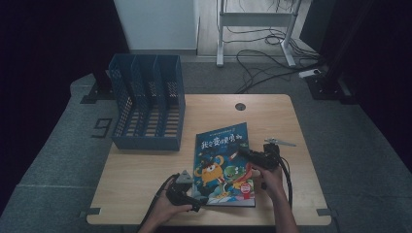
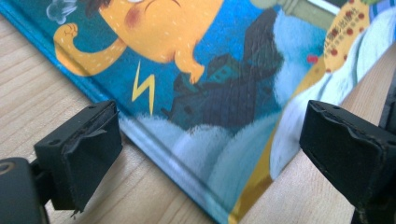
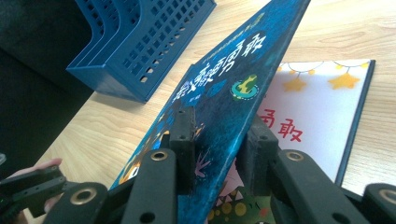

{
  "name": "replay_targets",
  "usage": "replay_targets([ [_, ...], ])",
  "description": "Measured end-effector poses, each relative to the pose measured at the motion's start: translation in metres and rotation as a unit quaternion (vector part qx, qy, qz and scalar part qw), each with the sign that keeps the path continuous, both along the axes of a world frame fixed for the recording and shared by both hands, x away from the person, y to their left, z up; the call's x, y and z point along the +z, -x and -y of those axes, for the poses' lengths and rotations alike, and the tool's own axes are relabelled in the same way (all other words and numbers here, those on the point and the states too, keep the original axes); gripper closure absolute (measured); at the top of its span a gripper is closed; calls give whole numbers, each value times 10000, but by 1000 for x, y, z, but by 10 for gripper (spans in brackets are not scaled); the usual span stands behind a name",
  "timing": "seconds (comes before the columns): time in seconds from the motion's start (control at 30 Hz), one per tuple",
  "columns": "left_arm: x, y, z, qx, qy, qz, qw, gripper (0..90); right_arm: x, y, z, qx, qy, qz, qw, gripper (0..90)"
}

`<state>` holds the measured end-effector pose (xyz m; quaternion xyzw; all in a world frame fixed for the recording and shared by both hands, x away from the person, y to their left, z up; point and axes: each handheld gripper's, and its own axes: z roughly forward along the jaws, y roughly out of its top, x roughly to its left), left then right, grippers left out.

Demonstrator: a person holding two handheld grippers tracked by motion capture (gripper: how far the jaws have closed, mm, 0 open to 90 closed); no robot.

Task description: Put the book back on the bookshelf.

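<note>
I see the table (image 1: 145, 194), pale wood grain with rounded corners and a round cable hole near its far edge. At its far left stands the file rack (image 1: 148, 102), blue plastic with perforated grid walls and three slots, well apart from both hands.

The book (image 1: 223, 165) lies at the table's near middle, between my two grippers. It is a flat hardback picture book with a glossy blue cover: an orange cartoon creature, a yellow lightning bolt, dark houses and white clouds. Its title is in Chinese characters that I cannot read with certainty; on the white first page, edged with yellow stars on a string, two red characters read 勇敢.

My right gripper (image 3: 219, 154) has the front cover pinched at its right-hand edge, one black jaw on the printed face and one beneath, the jaws nearly together on the thin board. The cover is raised off the white page and tilts up towards the rack. In the high view that gripper (image 1: 257, 156) sits at the book's right edge.

My left gripper (image 2: 210, 149) is wide apart and grasps nothing; the book's near left corner lies on the table between its jaws, whose black pads look scuffed and stand clear of it. In the high view it (image 1: 187, 191) rests just beside that corner.
</note>
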<state>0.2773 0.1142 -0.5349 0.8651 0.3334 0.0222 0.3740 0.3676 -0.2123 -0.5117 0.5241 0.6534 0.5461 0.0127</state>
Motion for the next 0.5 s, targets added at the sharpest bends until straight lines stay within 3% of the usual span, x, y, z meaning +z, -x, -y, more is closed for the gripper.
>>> replay_targets([
  [0.03, -1, 3, 4, -106, -264, 58, 9996, 43, -1, 0, 2, -32, -14, -11, 10000, 689],
  [0.17, -4, 6, 11, -180, -418, 68, 9989, 36, -2, -1, 6, -102, -28, -26, 9999, 690],
  [0.2, -6, 8, 14, -140, -570, 197, 9981, 38, -2, 0, 6, -104, -34, -24, 9999, 691],
  [0.5, -7, 7, 13, -91, -462, 182, 9987, 27, 2, 3, 6, -34, -36, 203, 9998, 703],
])
